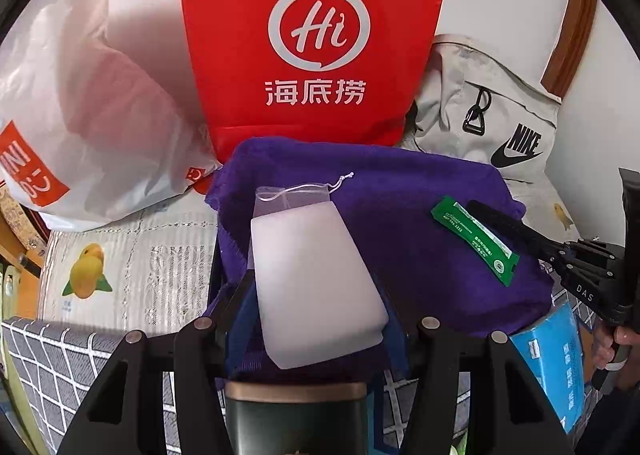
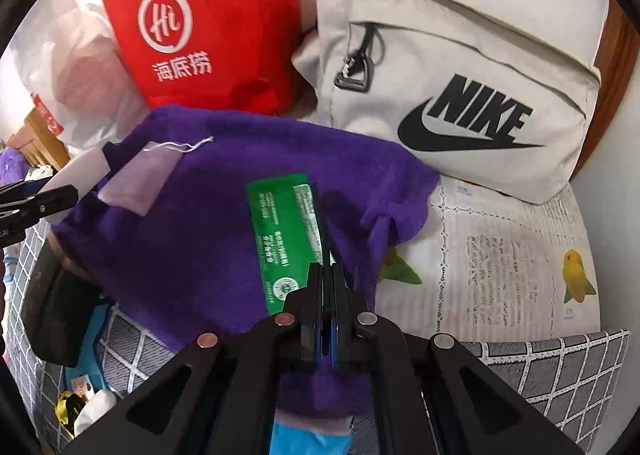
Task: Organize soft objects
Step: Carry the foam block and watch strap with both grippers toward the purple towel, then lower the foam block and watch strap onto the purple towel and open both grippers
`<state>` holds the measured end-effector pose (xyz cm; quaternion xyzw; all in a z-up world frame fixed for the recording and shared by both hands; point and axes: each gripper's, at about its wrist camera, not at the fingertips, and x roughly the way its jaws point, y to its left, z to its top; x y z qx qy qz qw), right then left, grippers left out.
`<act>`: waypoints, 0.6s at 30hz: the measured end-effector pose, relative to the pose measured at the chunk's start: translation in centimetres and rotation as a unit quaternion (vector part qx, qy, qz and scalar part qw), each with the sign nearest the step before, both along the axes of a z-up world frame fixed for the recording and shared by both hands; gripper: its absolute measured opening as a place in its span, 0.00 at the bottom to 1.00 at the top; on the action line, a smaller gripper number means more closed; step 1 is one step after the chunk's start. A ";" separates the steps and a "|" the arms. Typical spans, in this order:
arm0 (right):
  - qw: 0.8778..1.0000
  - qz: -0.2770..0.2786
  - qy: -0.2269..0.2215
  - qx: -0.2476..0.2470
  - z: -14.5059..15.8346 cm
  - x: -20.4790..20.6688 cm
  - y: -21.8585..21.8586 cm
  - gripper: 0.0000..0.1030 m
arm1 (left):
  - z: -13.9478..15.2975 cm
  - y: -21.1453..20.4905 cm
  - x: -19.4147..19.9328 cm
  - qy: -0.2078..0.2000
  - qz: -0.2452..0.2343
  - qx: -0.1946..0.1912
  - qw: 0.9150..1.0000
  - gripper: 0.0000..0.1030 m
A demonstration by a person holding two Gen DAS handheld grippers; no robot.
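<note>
A purple fleece cloth (image 1: 420,239) lies spread in front of me; it also fills the middle of the right wrist view (image 2: 208,223). My left gripper (image 1: 316,283) holds a white drawstring pouch (image 1: 312,275) between its jaws, above the cloth; the pouch shows at the left of the right wrist view (image 2: 136,183). My right gripper (image 2: 326,255) is shut on a green sachet (image 2: 280,239), which rests on the cloth. In the left wrist view the sachet (image 1: 474,239) and the right gripper's black fingers (image 1: 512,227) are at the right.
A red Haidilao bag (image 1: 316,43) stands behind the cloth, a white plastic bag (image 1: 80,127) to its left and a beige Nike bag (image 2: 460,95) to its right. A printed white cover with parrots (image 2: 512,263) and a grey checked mat (image 1: 60,367) lie underneath. A blue pack (image 1: 560,359) lies right.
</note>
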<state>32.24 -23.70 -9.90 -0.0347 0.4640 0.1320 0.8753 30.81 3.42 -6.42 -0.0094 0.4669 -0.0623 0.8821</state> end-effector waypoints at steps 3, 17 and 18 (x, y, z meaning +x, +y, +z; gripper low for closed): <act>1.000 0.005 0.010 -0.001 -0.3 0.4 0.2 0.03 | -0.5 -0.1 0.6 0.008 0.000 0.004 1.000 0.52; 0.998 0.050 0.034 0.007 -1.4 0.9 1.1 0.11 | -2.4 -1.1 2.7 0.035 -0.013 0.007 0.999 0.52; 0.998 0.051 0.034 0.010 -1.4 0.9 1.1 0.16 | -2.7 -1.2 2.8 0.040 -0.014 0.011 0.999 0.52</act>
